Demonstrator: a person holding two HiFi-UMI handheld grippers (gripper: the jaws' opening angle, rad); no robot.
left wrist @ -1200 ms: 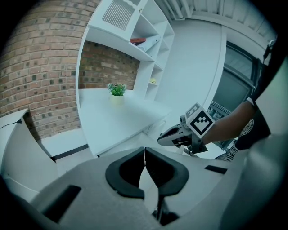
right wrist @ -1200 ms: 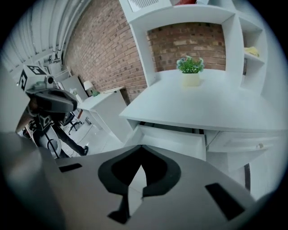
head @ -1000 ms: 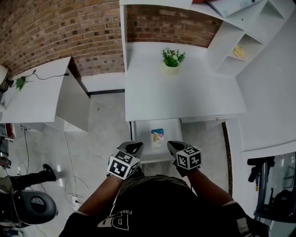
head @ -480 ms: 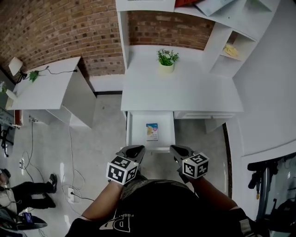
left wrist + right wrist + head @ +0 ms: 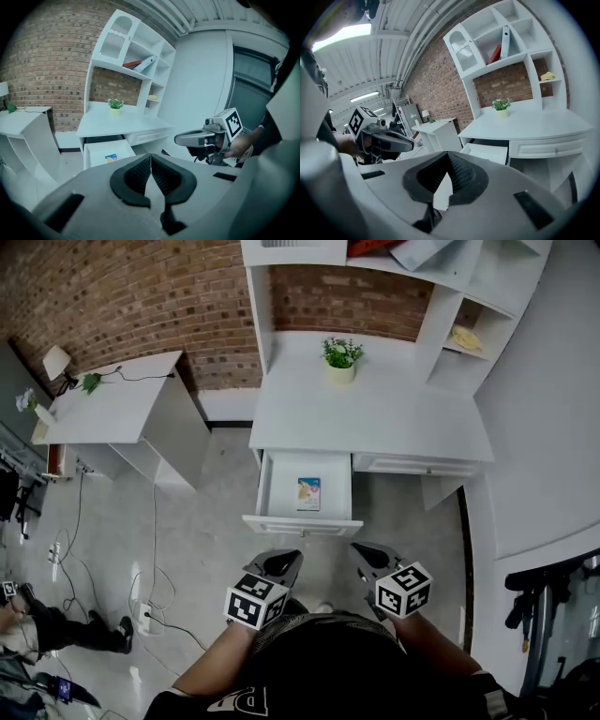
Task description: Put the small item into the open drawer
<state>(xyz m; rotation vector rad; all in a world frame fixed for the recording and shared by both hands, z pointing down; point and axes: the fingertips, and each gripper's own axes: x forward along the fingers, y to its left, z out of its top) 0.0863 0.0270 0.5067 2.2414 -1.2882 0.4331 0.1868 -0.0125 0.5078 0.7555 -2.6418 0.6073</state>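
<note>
The small item, a colourful flat packet (image 5: 308, 493), lies inside the open white drawer (image 5: 272, 491) under the desk's left side. It also shows in the left gripper view as a packet (image 5: 110, 158) in the drawer (image 5: 96, 152). Both grippers hang over the floor, short of the drawer's front and apart from it. My left gripper (image 5: 287, 562) is shut and holds nothing, its pads meeting. My right gripper (image 5: 365, 552) is shut and empty too. In the right gripper view the drawer (image 5: 486, 153) lies ahead, and the packet is hidden there.
A potted plant (image 5: 341, 359) stands on the white desk (image 5: 375, 418), with a shelf unit (image 5: 469, 296) above it. A second white desk (image 5: 122, 413) stands at the left. Cables (image 5: 155, 587) lie on the floor, and a person's legs (image 5: 66, 629) show at bottom left.
Both grippers and the head view have pulled back from the desk. The drawer, earlier right under the grippers, now shows whole, a gap ahead of them. The packet stays in it.
</note>
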